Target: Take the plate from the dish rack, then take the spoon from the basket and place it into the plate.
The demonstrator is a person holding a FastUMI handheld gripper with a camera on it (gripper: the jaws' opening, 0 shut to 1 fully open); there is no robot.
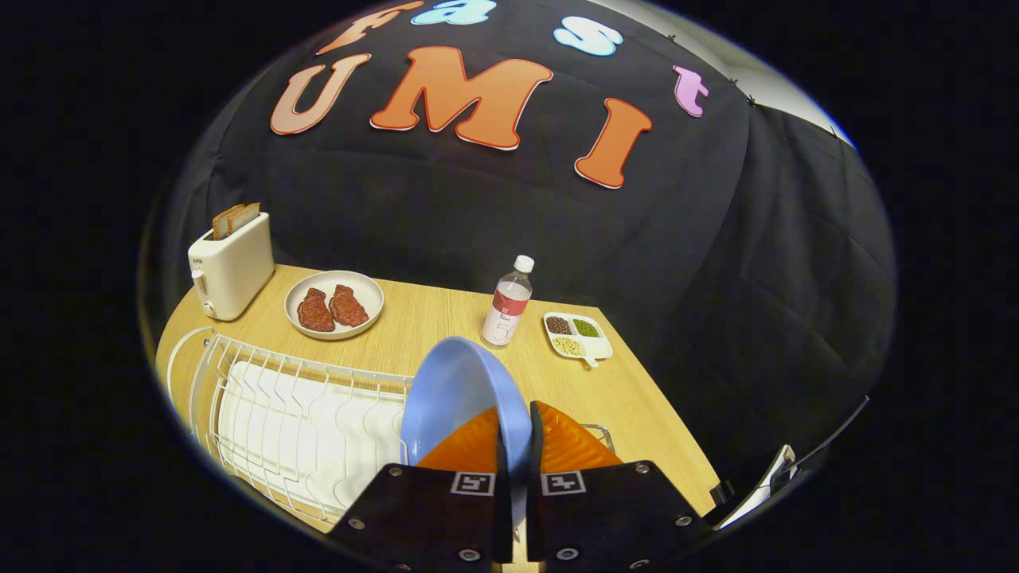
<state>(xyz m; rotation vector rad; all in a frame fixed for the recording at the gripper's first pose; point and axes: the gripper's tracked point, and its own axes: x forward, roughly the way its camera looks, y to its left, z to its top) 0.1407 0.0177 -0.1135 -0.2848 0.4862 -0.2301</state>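
While the gripper (516, 446) clamps both fingers on the rim of the blue plate (458, 398), the plate stands on edge above the white dish rack (279, 414) on the tabletop (621, 398). Beyond it stand a water bottle (507, 304), a divided snack tray (578, 335), a plate of meat (334, 305) and a toaster (231, 267).

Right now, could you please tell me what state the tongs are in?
Tongs: shut on the rim of the blue plate, which is held tilted up beside the dish rack.
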